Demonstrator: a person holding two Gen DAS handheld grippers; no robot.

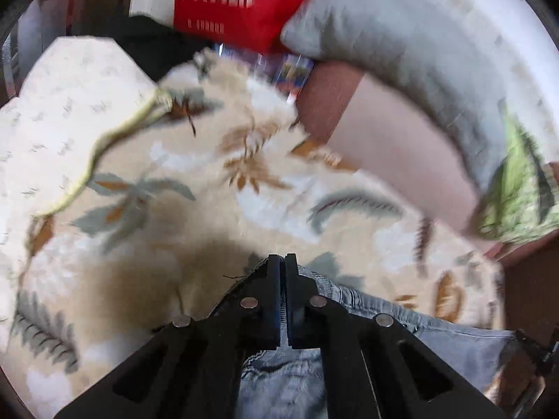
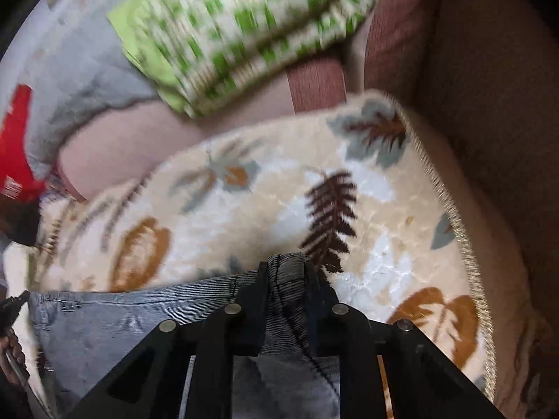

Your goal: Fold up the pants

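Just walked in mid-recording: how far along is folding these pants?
Done: both grips are made. The left gripper is shut on one corner of the grey pants, the right gripper on the bunched edge opposite. In hand: the edge stretched between them above the leaf-print blanket. Left: no fold visible yet.

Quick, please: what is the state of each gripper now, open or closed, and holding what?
Left gripper: closed on the edge of the grey-blue denim pants.
Right gripper: closed on a thick fold of the same pants.
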